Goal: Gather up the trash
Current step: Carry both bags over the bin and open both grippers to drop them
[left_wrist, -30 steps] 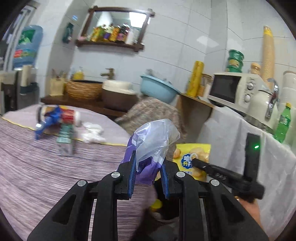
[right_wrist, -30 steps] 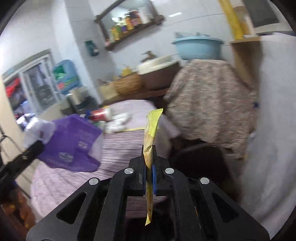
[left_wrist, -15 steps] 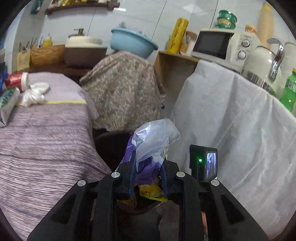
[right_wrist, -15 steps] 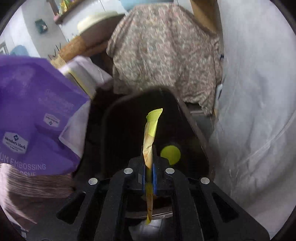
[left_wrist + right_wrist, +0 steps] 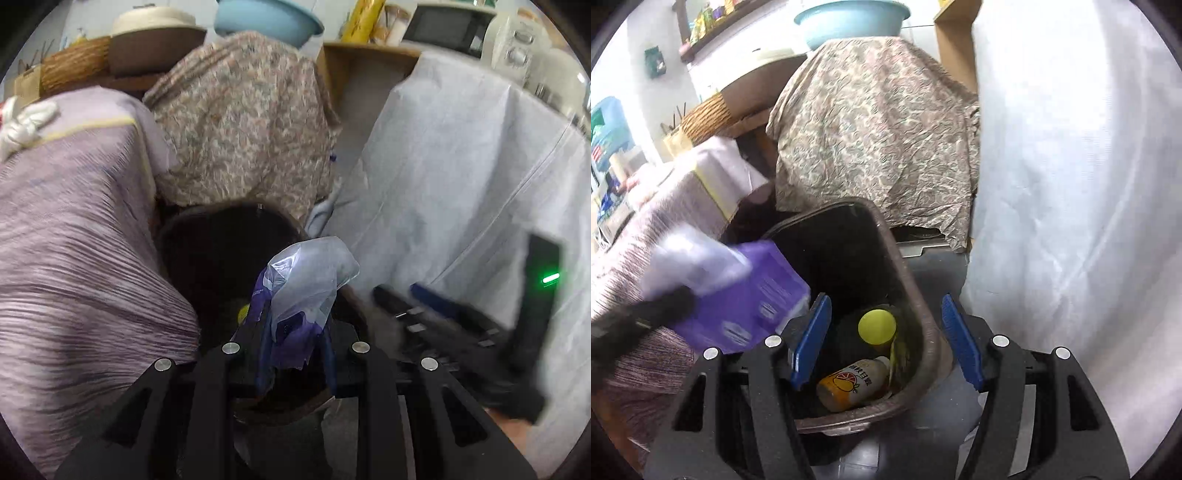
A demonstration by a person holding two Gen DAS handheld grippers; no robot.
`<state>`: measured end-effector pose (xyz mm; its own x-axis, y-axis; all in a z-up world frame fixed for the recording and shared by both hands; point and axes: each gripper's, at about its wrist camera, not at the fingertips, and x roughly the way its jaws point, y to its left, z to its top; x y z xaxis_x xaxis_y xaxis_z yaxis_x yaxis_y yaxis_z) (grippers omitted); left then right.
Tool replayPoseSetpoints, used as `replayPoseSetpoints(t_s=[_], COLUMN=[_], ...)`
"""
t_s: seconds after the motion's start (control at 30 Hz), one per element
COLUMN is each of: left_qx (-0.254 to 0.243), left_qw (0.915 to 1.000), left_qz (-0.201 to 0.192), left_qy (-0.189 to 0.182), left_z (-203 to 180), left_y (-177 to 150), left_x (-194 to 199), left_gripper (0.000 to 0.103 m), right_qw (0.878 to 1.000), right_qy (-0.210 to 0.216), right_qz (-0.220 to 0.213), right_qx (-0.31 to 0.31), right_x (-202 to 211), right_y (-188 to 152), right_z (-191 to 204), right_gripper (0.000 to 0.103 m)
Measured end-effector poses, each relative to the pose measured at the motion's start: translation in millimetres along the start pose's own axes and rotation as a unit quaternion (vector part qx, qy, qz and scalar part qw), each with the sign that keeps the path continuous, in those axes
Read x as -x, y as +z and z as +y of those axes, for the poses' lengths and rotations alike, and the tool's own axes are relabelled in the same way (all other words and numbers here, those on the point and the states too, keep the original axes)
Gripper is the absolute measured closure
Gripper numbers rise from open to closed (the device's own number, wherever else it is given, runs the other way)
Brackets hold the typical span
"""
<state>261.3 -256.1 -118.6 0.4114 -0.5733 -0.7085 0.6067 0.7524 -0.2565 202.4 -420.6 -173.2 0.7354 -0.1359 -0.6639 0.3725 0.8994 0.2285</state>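
Purple plastic bag [image 5: 291,314]: crumpled film, deep purple low down, clear/pale blue at the top; pinched between the fingers of the left gripper [image 5: 293,332], lower centre of left wrist view. In right wrist view the same bag [image 5: 738,299] sits at centre left, blurred, showing a flat purple face w/ small white printed labels; its lower right corner hangs just over the left rim of the trash bin [image 5: 923,317].

Right gripper [image 5: 884,339]: blue-padded fingers spread wide apart, nothing between them, lower centre of frame, directly above the bin opening.

Right wrist view only: bin contents, i.e. a juice bottle [image 5: 853,384] w/ orange-fruit label lying on its side, a round yellow cap [image 5: 877,326] above it, and a yellowish wrapper edge at the right inner wall. Also a blue basin [image 5: 849,18] at top centre on a floral cloth [image 5: 879,136].

Left wrist view only: bin [image 5: 221,251] interior reads almost black, just a small yellow spot beside the bag; right gripper body [image 5: 461,332] w/ green light at lower right, blurred; white tissue [image 5: 22,125] at upper left on the striped purple tablecloth [image 5: 74,258]; microwave [image 5: 443,26] at top right above a white sheet [image 5: 461,166].
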Motion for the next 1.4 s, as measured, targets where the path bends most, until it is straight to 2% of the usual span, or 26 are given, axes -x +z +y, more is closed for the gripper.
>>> replayPoseSetpoints(t_s=[0.1,0.27,0.37,0.57,0.7,0.73,0.83,1.0,1.1,1.3,1.4], left_qx=[-0.011,-0.015,-0.013,-0.026,-0.032,-0.033,-0.033,-0.038,-0.047,-0.045,-0.022], left_qw=[0.9995,0.9986,0.9983,0.9976,0.9981,0.9984,0.9991,0.9992,0.9983,0.9961,0.9938], left_qz=[0.028,0.048,0.055,0.063,0.051,0.045,0.026,-0.013,-0.035,-0.074,-0.102], left_qy=[0.008,0.015,0.011,0.009,0.01,0.009,0.005,0.0,-0.008,0.013,0.038], left_z=[0.8,3.6,4.5,-0.6,-6.0,-8.1,-13.5,-23.7,-28.2,-18.9,-3.6], left_y=[-5.3,-10.4,-11.4,-14.0,-16.6,-17.8,-19.2,-22.4,-28.2,-36.1,-40.6], left_x=[-23.5,-42.0,-47.8,-52.5,-40.7,-33.2,-14.5,28.9,62.2,118.5,153.6], left_gripper=[0.079,0.077,0.069,0.041,0.036,0.036,0.032,0.027,0.024,0.019,0.016], right_qw=[1.0,1.0,1.0,0.999,0.999,0.999,0.999,0.999,0.998,0.995,0.992], right_qy=[-0.003,-0.002,-0.001,0.006,0.013,0.015,0.018,0.032,0.057,0.092,0.122], right_qz=[-0.005,-0.011,-0.015,-0.019,-0.024,-0.026,-0.034,-0.041,-0.037,-0.02,-0.007], right_qx=[-0.009,-0.019,-0.019,-0.025,-0.029,-0.03,-0.029,-0.015,-0.018,-0.017,-0.004], right_x=[5.8,15.8,21.4,26.3,32.5,34.4,40.1,48.8,50.3,48.7,50.9], right_y=[1.3,2.9,3.4,4.7,8.7,10.5,16.3,25.1,29.6,38.0,41.7], right_z=[-7.3,-13.3,-14.3,-15.4,-15.7,-15.7,-14.4,-3.4,3.5,21.4,41.6], right_gripper=[0.04,0.04,0.04,0.039,0.039,0.038,0.028,0.028,0.027,0.027,0.027])
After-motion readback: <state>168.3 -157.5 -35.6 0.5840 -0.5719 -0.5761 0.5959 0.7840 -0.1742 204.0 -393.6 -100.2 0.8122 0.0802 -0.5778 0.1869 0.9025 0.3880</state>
